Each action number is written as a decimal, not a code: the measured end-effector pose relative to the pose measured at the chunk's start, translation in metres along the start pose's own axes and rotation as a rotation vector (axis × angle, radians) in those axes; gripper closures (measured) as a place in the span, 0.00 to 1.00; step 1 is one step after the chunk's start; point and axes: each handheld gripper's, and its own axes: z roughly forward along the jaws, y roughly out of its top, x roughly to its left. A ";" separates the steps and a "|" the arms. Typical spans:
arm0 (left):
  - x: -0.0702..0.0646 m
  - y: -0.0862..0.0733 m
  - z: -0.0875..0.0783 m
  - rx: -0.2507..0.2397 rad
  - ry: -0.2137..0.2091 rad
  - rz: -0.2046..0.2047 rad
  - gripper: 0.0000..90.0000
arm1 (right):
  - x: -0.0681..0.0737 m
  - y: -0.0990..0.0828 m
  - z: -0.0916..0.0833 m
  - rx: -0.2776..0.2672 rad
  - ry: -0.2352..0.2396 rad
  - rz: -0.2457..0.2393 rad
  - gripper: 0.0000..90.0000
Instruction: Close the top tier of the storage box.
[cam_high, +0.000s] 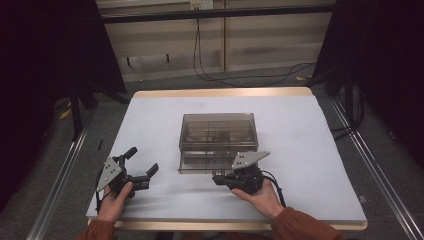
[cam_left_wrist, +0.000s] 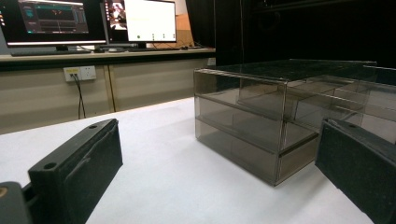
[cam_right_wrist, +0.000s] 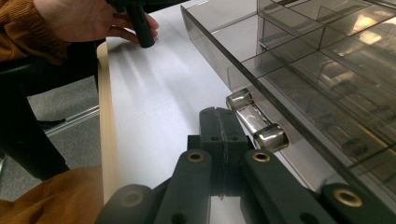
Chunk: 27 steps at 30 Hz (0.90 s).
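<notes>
A white-covered table (cam_high: 310, 150) carries a smoked, see-through drawer cabinet (cam_high: 218, 141) near its middle, its front face turned toward the person. The bottom drawer (cam_high: 210, 163) stands out a little from the cabinet's front, judging by the high view. A person's two hands come in from the near edge, each holding a gripper.

The right gripper (cam_high: 220, 179) lies just in front of the cabinet's lower front, its jaws pressed fully together with nothing between them. In the right gripper view the shut jaw tips sit just beside the chrome bar handle (cam_right_wrist: 256, 122) on the drawer's front, at its near side; whether they touch it cannot be told. The handle's long axis runs along the drawer's face, crosswise to the jaws. By that closeness the right hand is the nearer one, and any pull or push on the drawer would likely turn on how the tips meet that bar.

The left gripper (cam_high: 141, 166) rests well apart, near the table's left front corner, its jaws spread wide and empty, pointing toward the cabinet's left corner as the left gripper view shows. Bare tabletop lies between it and the cabinet; nothing stands in the way.

Beyond the table, monitors (cam_left_wrist: 93, 21) stand on a far bench, and cables (cam_high: 235, 75) trail across the floor.
</notes>
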 end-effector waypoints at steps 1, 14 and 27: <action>0.000 0.000 0.000 0.000 0.002 -0.004 0.01 | 0.000 0.000 0.000 -0.002 0.000 0.002 1.00; 0.000 0.000 0.000 0.000 0.002 -0.005 0.01 | -0.003 0.001 0.000 -0.015 -0.021 0.013 1.00; 0.000 0.000 0.000 0.000 0.001 -0.006 0.01 | -0.007 0.002 0.000 -0.016 -0.022 0.017 1.00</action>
